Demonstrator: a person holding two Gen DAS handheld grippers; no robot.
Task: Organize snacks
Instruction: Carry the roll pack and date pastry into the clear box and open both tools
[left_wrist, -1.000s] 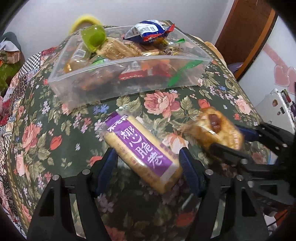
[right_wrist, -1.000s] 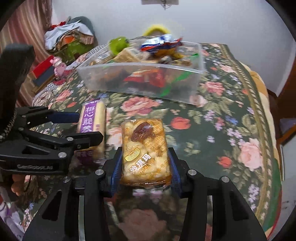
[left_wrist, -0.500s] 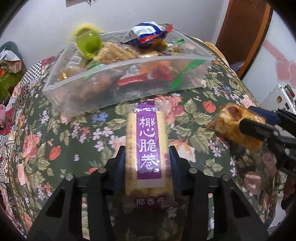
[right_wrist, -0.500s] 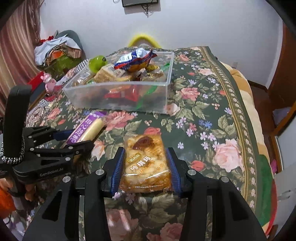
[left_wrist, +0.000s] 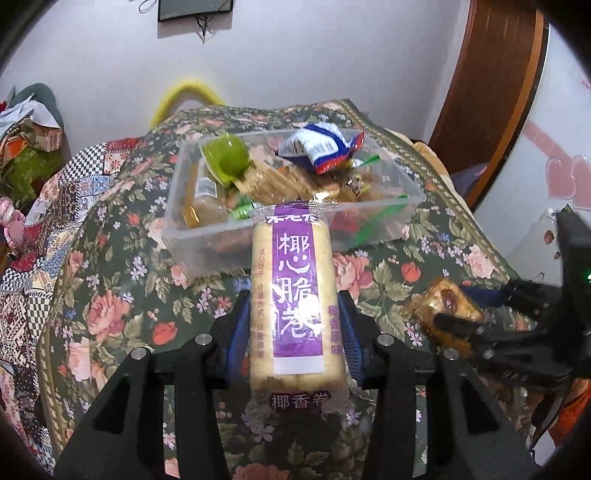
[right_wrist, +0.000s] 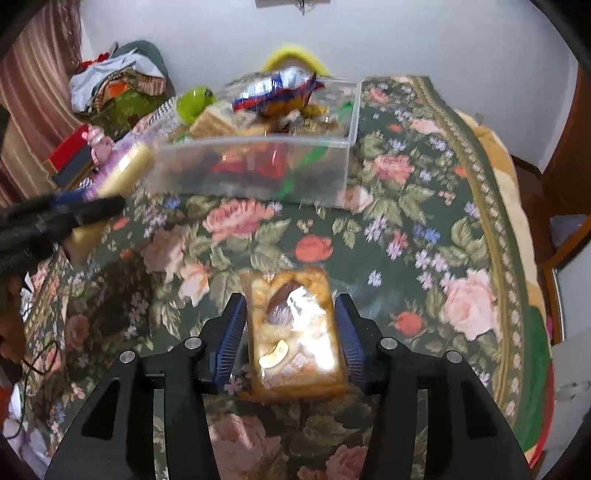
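left hand-held gripper (left_wrist: 293, 332) clamps purple wafer pack (left_wrist: 297, 306); right hand-held gripper (right_wrist: 291, 332) clamps pastry pack (right_wrist: 295, 332).

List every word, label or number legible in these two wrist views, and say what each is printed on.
"椰心脆卷": large white characters on the purple band of the coconut roll pack, held in the left gripper.
"椰香卷": dark label at that pack's near end.
Small side columns and the top line on that pack: too small or cut off to read.
Nut pastry pack in the right gripper: print lost to glare.
Blue snack bag in the clear bin: unreadable.
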